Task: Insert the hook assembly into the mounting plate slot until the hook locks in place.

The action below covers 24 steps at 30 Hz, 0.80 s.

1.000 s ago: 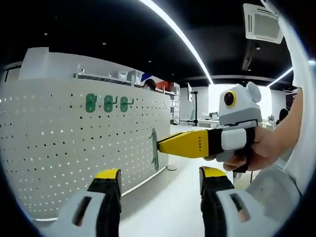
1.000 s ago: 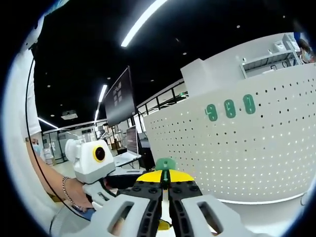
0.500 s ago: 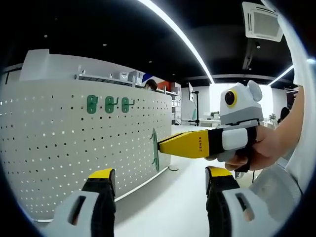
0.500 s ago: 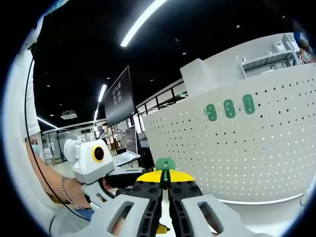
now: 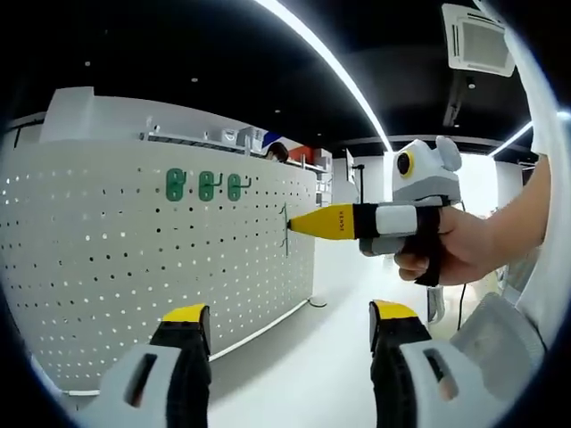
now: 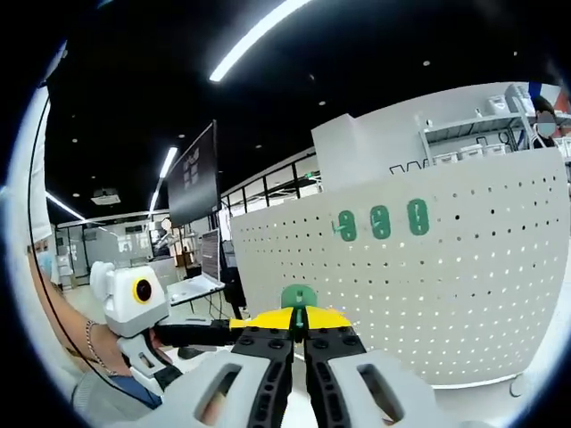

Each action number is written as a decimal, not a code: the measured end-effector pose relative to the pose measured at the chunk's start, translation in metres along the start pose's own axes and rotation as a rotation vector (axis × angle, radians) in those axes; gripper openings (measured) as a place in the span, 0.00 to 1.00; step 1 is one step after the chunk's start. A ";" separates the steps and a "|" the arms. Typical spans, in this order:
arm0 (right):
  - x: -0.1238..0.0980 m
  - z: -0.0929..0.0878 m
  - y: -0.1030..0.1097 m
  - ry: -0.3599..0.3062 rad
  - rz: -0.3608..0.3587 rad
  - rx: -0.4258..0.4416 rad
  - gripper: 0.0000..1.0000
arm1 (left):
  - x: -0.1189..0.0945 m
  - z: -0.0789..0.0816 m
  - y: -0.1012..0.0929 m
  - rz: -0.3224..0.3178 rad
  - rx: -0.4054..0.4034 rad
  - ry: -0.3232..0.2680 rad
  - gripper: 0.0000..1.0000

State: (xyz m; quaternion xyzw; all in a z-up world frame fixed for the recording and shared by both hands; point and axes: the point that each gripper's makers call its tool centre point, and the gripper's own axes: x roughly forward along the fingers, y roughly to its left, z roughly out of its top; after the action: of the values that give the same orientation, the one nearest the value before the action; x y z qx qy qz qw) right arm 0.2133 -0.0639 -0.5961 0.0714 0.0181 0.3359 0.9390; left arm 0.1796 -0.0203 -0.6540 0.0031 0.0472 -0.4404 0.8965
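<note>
A white perforated mounting plate (image 5: 134,267) stands upright and curves away from me, with three green hooks (image 5: 207,185) mounted in a row near its top. My right gripper (image 5: 291,226) comes in from the right, held by a hand, and is shut on a green hook assembly (image 5: 285,230) seen edge-on close to the plate's face. In the right gripper view the hook assembly (image 6: 299,296) sticks up between my right gripper (image 6: 299,326) jaws, with the plate (image 6: 464,294) and mounted hooks (image 6: 381,221) ahead. My left gripper (image 5: 290,332) is open and holds nothing; the left gripper (image 6: 134,299) also shows at left.
A person's hand (image 5: 451,250) and sleeve (image 5: 544,223) hold the right gripper. Shelves (image 5: 223,135) rise behind the plate. Long ceiling lights (image 5: 330,62) and an air unit (image 5: 477,40) are overhead. A dark screen (image 6: 192,174) and desks (image 6: 192,285) stand beyond the plate's edge. White floor (image 5: 303,357) runs below.
The right gripper has lifted the hook assembly higher along the plate's face, nearer the level of the mounted hooks. The left gripper stays open and almost still.
</note>
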 end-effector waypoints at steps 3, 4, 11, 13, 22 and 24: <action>0.001 0.006 -0.013 -0.006 -0.032 -0.006 0.00 | -0.002 -0.001 0.003 0.009 -0.005 0.002 0.74; 0.001 0.008 -0.016 -0.008 -0.039 -0.005 0.00 | -0.002 0.000 0.004 0.015 -0.001 0.001 0.74; 0.004 0.021 -0.041 -0.020 -0.104 -0.030 0.00 | -0.006 -0.001 0.009 0.031 -0.004 0.002 0.73; 0.005 0.026 -0.052 -0.023 -0.133 -0.038 0.00 | -0.007 -0.001 0.011 0.037 -0.006 0.000 0.73; 0.008 0.040 -0.082 -0.033 -0.200 -0.049 0.00 | -0.012 -0.001 0.017 0.062 -0.010 0.002 0.73; 0.009 0.042 -0.088 -0.034 -0.211 -0.053 0.00 | -0.013 -0.002 0.018 0.068 -0.010 0.003 0.73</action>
State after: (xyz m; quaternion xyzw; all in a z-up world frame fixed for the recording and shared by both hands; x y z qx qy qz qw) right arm 0.2789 -0.1304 -0.5674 0.0501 0.0008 0.2341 0.9709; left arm 0.1856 0.0013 -0.6550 0.0007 0.0508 -0.4096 0.9109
